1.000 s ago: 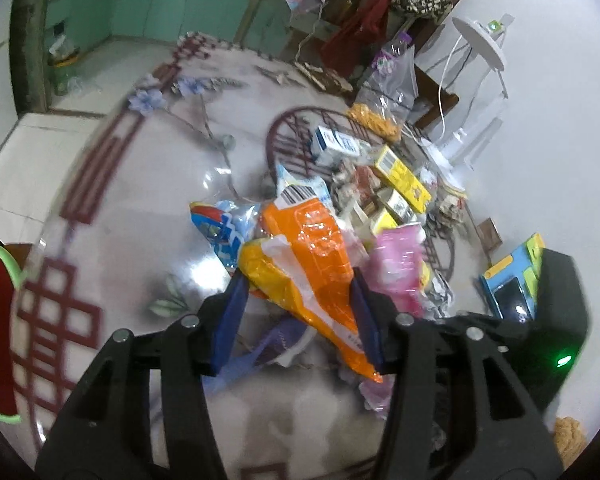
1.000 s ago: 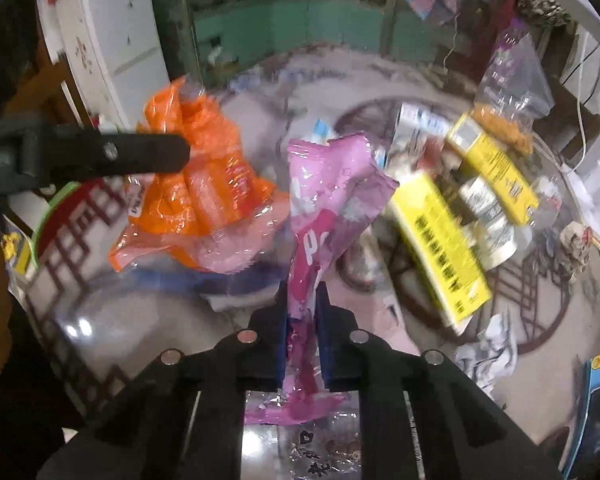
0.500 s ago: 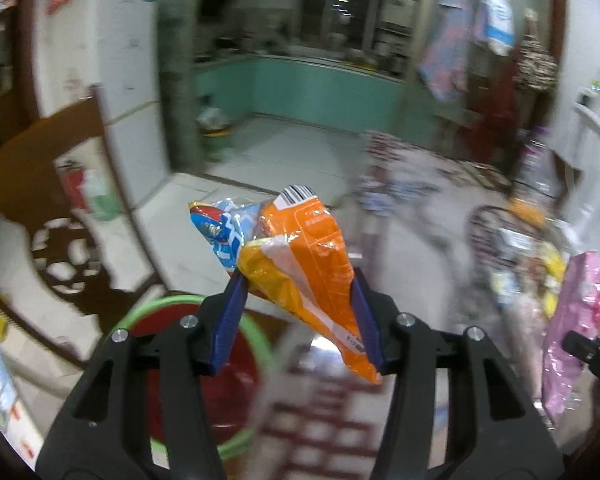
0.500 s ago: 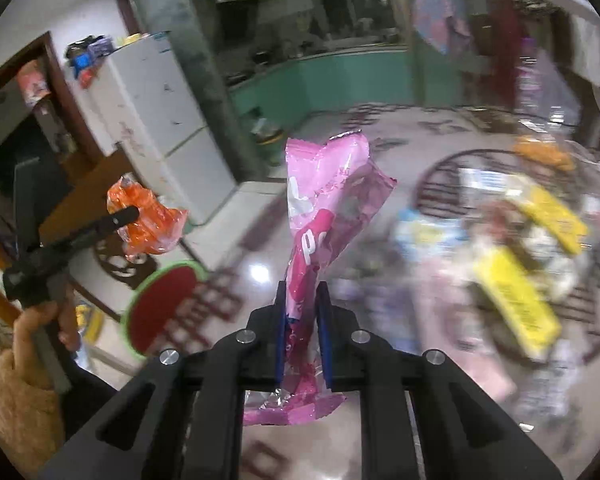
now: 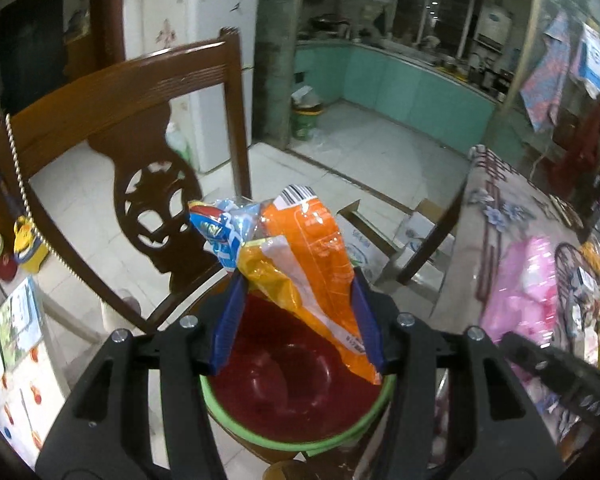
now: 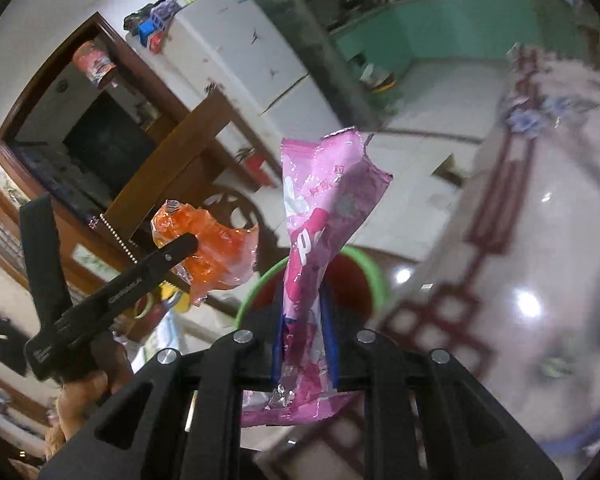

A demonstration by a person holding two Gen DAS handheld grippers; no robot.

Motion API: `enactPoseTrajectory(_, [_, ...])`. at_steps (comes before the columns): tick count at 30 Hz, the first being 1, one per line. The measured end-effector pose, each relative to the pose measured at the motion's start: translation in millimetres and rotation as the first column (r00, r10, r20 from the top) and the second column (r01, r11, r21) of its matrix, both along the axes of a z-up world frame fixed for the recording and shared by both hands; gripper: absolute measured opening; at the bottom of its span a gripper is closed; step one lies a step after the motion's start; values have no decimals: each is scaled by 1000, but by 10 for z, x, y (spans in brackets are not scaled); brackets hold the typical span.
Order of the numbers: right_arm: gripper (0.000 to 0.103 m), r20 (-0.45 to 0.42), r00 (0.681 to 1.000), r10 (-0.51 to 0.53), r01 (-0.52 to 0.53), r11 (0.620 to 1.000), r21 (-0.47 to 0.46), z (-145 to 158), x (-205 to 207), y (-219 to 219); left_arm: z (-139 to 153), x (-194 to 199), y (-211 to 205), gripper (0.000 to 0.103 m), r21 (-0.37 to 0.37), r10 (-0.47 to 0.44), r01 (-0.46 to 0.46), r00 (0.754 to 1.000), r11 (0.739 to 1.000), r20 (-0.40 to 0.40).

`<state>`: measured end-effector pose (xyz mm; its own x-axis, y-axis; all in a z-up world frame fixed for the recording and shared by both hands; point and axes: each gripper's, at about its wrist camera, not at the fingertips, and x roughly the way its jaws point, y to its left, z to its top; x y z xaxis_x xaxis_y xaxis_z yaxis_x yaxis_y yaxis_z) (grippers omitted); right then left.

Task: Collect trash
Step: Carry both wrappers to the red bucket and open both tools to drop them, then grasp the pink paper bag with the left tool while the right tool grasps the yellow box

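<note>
My left gripper (image 5: pixel 300 316) is shut on a bunch of crumpled orange and blue snack wrappers (image 5: pixel 300 256) and holds it right above a red basin with a green rim (image 5: pixel 296 396). My right gripper (image 6: pixel 304 336) is shut on a pink wrapper (image 6: pixel 320 216) that stands upright between the pads. The basin (image 6: pixel 364 280) lies just beyond it in the right wrist view, where the left gripper (image 6: pixel 180 248) and the orange wrappers (image 6: pixel 212 248) show at the left. The pink wrapper (image 5: pixel 528 280) shows blurred at the right of the left wrist view.
A carved wooden chair (image 5: pixel 140 152) stands behind the basin. The table with its patterned cloth (image 6: pixel 540 240) is to the right, with more trash at its far part (image 5: pixel 596 288). Cardboard boxes (image 5: pixel 396 236) lie on the tiled floor. A white fridge (image 5: pixel 196 40) stands behind.
Both grippers swung left, away from the table's trash pile, with their wrappers still held. The left gripper now hovers over the red basin and the right gripper has come close to it.
</note>
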<state>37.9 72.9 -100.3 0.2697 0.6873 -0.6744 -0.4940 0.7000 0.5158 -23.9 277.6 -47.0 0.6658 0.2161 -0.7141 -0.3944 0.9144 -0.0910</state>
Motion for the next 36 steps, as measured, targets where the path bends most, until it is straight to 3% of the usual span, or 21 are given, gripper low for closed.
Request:
enactPoseTrajectory(7, [23, -81, 996, 43, -42, 999, 4, -287, 109, 247, -25, 8, 44, 50, -3, 14, -14, 1000, 1000, -7])
enactPoseTrajectory(9, [33, -104, 994, 34, -32, 999, 19, -340, 145, 248, -46, 35, 98, 52, 1, 22, -22, 1000, 1000, -5])
enactPoseTrajectory(10, [51, -111, 994, 24, -21, 1000, 23, -328, 140, 213, -43, 32, 103, 54, 3, 34, -34, 999, 999, -2])
enactPoseTrajectory(11, [62, -116, 993, -1, 4, 1000, 28, -335, 152, 171, -55, 34, 124, 59, 0, 39, -39, 999, 999, 1])
enactPoseTrajectory(16, [62, -110, 993, -51, 55, 998, 38, -239, 86, -130, -74, 50, 97, 75, -5, 33, -33, 999, 999, 2])
enactPoseTrajectory(28, [65, 54, 981, -188, 193, 973, -129, 274, -306, -1371, -1, 245, -439, 78, -12, -94, 94, 996, 995, -3])
enactPoseTrajectory(32, [67, 124, 965, -232, 254, 945, -206, 485, -387, -1966, 37, 340, -792, 78, -3, -159, 159, 987, 987, -7])
enactPoseTrajectory(36, [73, 227, 932, -283, 349, 871, -346, 652, -419, -2573, 43, 450, -1285, 78, -14, -265, 265, 964, 964, -11])
